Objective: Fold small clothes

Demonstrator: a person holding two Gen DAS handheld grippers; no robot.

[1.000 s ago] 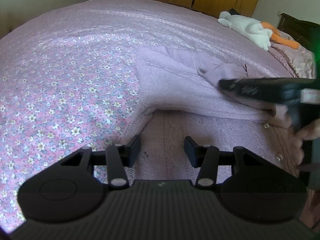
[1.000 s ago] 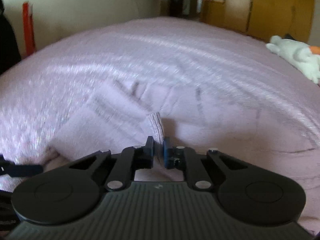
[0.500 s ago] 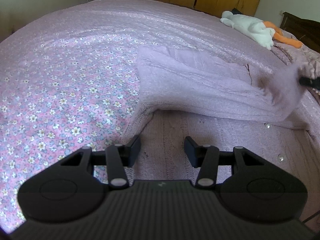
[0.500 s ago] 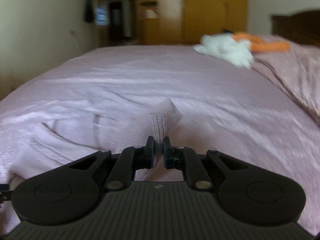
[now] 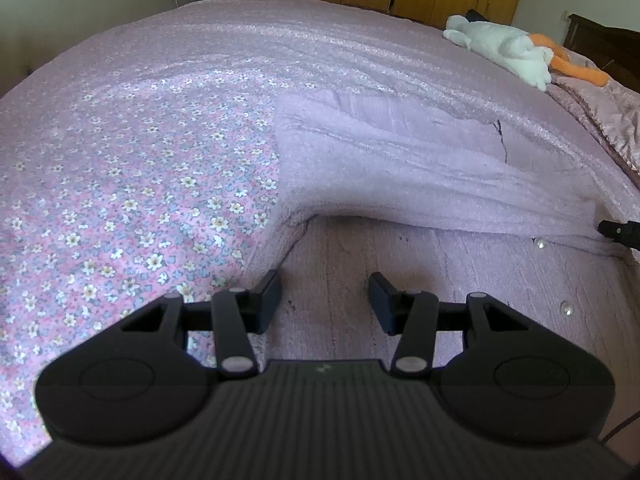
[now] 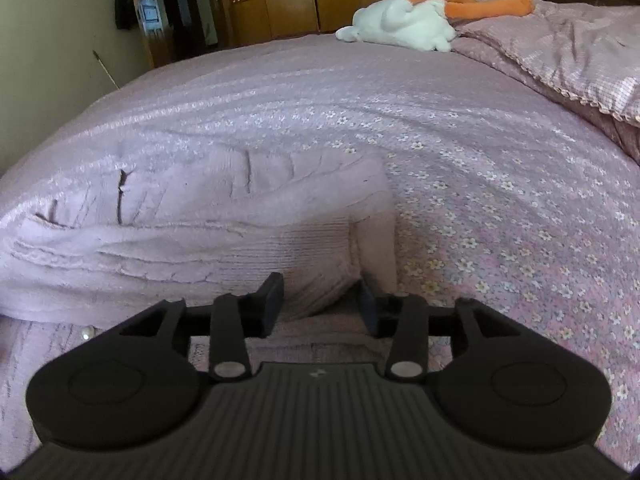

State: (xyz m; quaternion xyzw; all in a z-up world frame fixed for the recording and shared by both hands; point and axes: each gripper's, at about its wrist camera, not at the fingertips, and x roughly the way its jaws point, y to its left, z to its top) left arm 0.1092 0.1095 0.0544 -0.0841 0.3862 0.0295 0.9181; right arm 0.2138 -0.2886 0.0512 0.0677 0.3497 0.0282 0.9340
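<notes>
Both the left tool [image 5: 324, 300] and the right tool [image 6: 320, 304] stood spread and empty over the lilac knitted cardigan [image 5: 400, 184], which lay on the floral pink bed [image 5: 120, 160], its sleeve folded across toward three o'clock, seemingly to narrow it.

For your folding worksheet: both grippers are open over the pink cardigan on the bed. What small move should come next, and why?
Probably close the left gripper on the cardigan hem below it. One sleeve already lies folded across the body, both jaws stand open, and the lower body is still unfolded.
</notes>
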